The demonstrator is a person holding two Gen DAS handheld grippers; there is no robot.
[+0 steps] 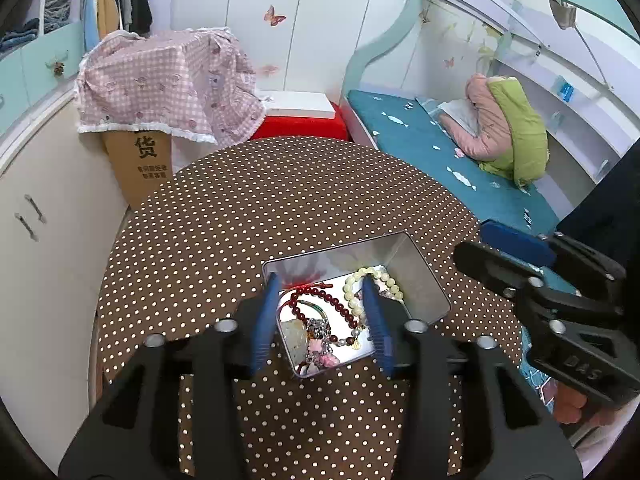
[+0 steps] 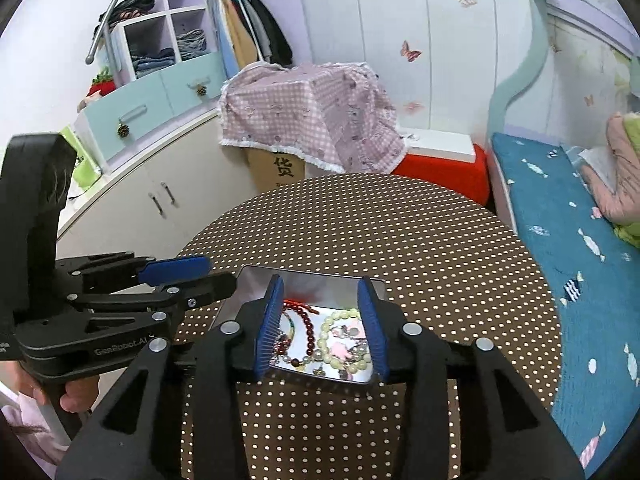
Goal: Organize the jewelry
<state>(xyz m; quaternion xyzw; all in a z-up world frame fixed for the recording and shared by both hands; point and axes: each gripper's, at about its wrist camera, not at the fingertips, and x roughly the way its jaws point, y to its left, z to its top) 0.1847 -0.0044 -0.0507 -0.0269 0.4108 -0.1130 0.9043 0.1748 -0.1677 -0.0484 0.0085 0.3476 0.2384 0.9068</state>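
Status: the task appears to be at or near its end.

The open metal tin (image 1: 416, 276) rests on the round polka-dot table (image 1: 280, 208), near the table's near edge and roughly midway between its left and right edges. All jewelry visible in either view lies inside the tin: a dark red bead bracelet (image 1: 320, 300), a pale bead bracelet (image 1: 360, 288), and a mixed cluster of pink and clear pieces (image 1: 316, 340) at the near end. In the right wrist view the same contents appear: the red beads (image 2: 310, 332) and the pale beads (image 2: 340, 344).

No loose jewelry is visible on the table surface around the tin. The far half of the table carries nothing.

Tool state:
- Left tool (image 1: 320, 316): jaws spread, nothing pinched. It hangs over the tin, with the tin's contents seen between its blue pads (image 1: 264, 320).
- Right tool (image 2: 322, 328): jaws spread, nothing pinched. It likewise hangs over the tin.

Remaining work, as a judgement: the pieces lie in one overlapping heap, not separated. No lid is visible in either view. If a lid exists, fitting it would be the outstanding step.
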